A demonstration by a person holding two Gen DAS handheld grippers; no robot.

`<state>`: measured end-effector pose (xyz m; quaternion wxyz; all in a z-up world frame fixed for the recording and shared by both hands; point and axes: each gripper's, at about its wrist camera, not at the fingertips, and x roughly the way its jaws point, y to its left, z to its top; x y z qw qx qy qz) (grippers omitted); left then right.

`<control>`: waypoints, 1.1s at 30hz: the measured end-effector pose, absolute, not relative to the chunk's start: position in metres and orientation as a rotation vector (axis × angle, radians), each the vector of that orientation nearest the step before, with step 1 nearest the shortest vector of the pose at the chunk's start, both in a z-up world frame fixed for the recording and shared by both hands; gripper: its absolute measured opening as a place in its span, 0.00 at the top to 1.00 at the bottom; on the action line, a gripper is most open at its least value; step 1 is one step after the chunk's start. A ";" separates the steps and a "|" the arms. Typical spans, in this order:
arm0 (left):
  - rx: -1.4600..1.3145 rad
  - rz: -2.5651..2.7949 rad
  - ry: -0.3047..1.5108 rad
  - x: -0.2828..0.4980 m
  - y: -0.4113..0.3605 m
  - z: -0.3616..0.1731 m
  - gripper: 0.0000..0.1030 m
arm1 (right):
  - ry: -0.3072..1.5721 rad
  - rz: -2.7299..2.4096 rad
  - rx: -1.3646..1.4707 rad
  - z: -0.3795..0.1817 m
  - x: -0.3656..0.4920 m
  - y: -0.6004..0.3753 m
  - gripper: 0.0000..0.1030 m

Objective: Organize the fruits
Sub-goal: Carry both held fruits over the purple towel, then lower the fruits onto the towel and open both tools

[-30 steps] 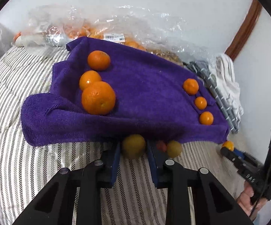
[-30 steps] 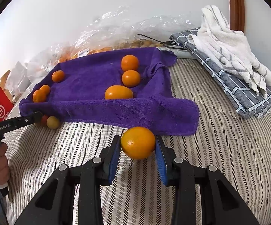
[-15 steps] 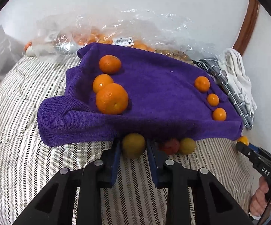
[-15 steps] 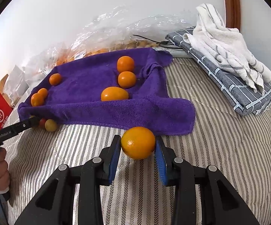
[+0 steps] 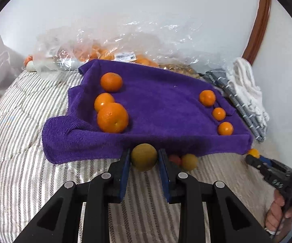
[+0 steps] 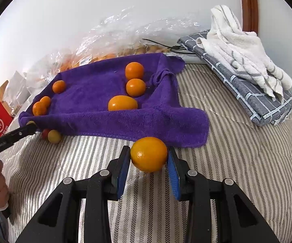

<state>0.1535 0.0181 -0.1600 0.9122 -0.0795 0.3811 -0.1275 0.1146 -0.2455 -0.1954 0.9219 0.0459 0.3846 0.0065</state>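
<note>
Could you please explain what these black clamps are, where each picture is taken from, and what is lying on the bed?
No robot: a person holds two hand-held grippers, each carrying a fisheye camera looking along its fingers. In the left wrist view, the left gripper grips a yellowish-green fruit. In the right wrist view, the right gripper grips an orange. Both hover over a striped bedcover. On it lies a purple towel holding six oranges in two rows of three.

Striped bed (image 6: 237, 162): purple towel (image 6: 97, 93), folded cloths (image 6: 247, 81).

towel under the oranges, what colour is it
Purple towel, plain with no pattern; clearest in the right wrist view.
</note>
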 end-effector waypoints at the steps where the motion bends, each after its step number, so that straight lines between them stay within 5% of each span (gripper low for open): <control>1: -0.171 -0.268 0.776 0.152 0.019 -0.158 0.74 | 0.790 0.008 0.089 -0.195 0.114 -0.244 0.65; 22: -0.205 -0.127 0.686 0.150 0.068 -0.106 0.74 | 0.638 0.046 -0.010 -0.100 0.149 -0.216 0.65; 33: -0.231 -0.064 0.670 0.213 0.080 -0.085 0.74 | 0.704 0.120 -0.016 -0.125 0.225 -0.186 0.65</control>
